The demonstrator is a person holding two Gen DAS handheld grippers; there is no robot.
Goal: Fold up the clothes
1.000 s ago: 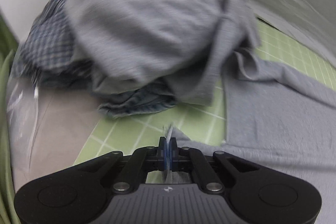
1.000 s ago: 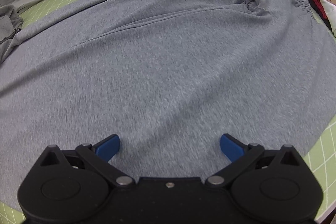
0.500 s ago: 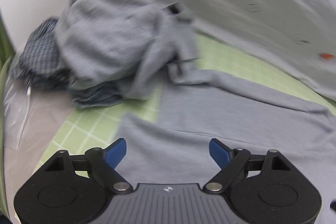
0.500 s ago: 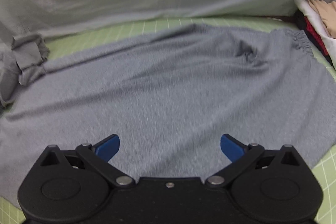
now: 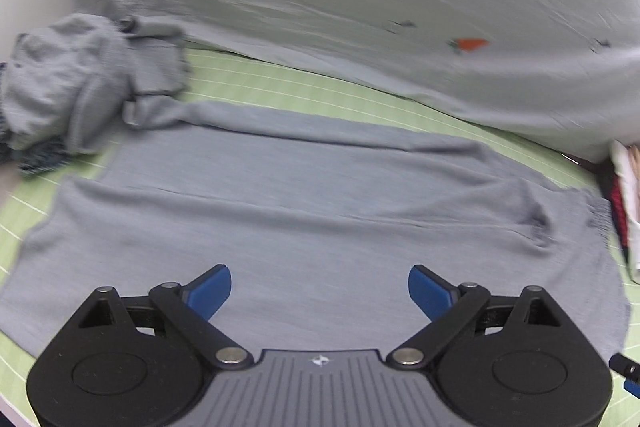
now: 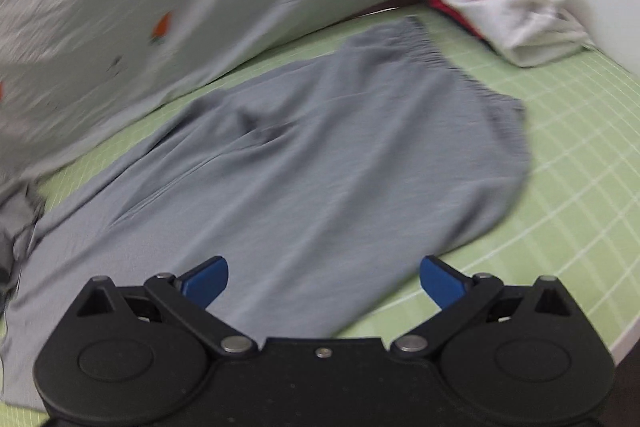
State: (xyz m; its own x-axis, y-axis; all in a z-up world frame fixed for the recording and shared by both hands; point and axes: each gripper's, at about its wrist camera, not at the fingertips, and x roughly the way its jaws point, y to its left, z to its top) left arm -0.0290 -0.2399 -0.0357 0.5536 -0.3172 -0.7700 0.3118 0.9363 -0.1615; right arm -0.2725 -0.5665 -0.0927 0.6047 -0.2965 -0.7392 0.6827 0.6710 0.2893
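Grey trousers [image 5: 320,211] lie spread flat along my green grid mat [image 6: 560,155], elastic waistband [image 6: 452,63] far right, leg ends left by a heap of crumpled clothes [image 5: 68,87]. My left claw [image 5: 319,287] and right claw [image 6: 323,279] both gape wide and empty. The knit looks light, limp and prone to stretching; I would pinch the waistband corners or hems.

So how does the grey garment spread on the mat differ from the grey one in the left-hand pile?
The spread grey garment lies flat and open on the green grid mat; the bunched grey garment is crumpled in a heap. The spread one lies directly on the mat; the bunched one tops a checked cloth. Both look a similar grey knit.
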